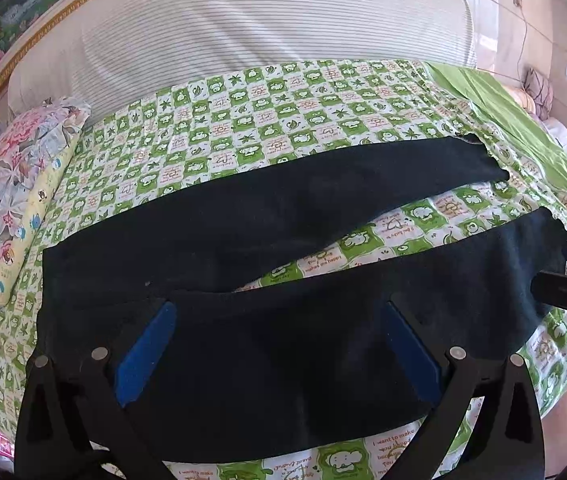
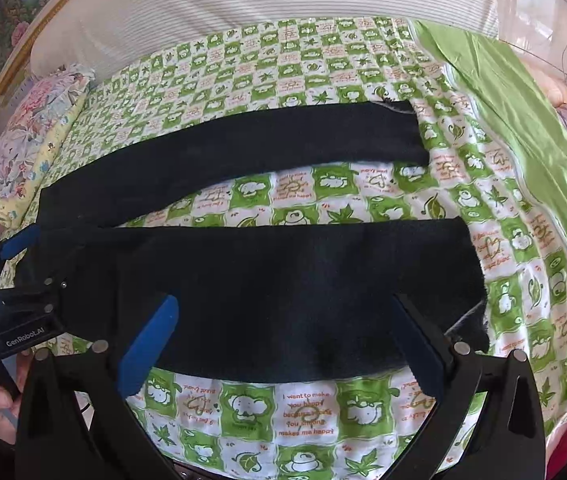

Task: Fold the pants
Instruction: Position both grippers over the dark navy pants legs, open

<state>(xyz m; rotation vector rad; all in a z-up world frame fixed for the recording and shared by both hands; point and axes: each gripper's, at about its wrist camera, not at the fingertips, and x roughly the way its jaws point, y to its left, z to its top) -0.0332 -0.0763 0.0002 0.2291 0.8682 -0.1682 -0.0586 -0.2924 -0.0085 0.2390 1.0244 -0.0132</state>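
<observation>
Bed [image 1: 267,96]: carries everything; green-and-white checked sheet spread flat, a good bare surface for folding.
Headboard [image 1: 243,20]: striped, padded, along the 12 o'clock side.
Green cover [image 2: 523,120]: pushed off toward 2 o'clock, clear of the work.
Pillow [image 1: 15,200]: floral, at 9 o'clock, beside the waist end of the garment but apart from it.
Pants [image 1: 283,200]: black, laid flat across the bed, waist toward 9 o'clock, cuffs toward 3 o'clock; legs splayed in a V with sheet showing between, so not yet folded.
Near leg: lies closest to both cameras, likely the one to be lifted over the far leg.
Left gripper [image 1: 279,352]: over the crotch and waist region at 6 o'clock; jaws spread wide, blue pads [image 1: 145,356] straddling cloth, nothing pinched.
Right gripper [image 2: 283,340]: over the near leg toward its cuff; jaws spread wide, clamping nothing; contact with cloth cannot be told.
</observation>
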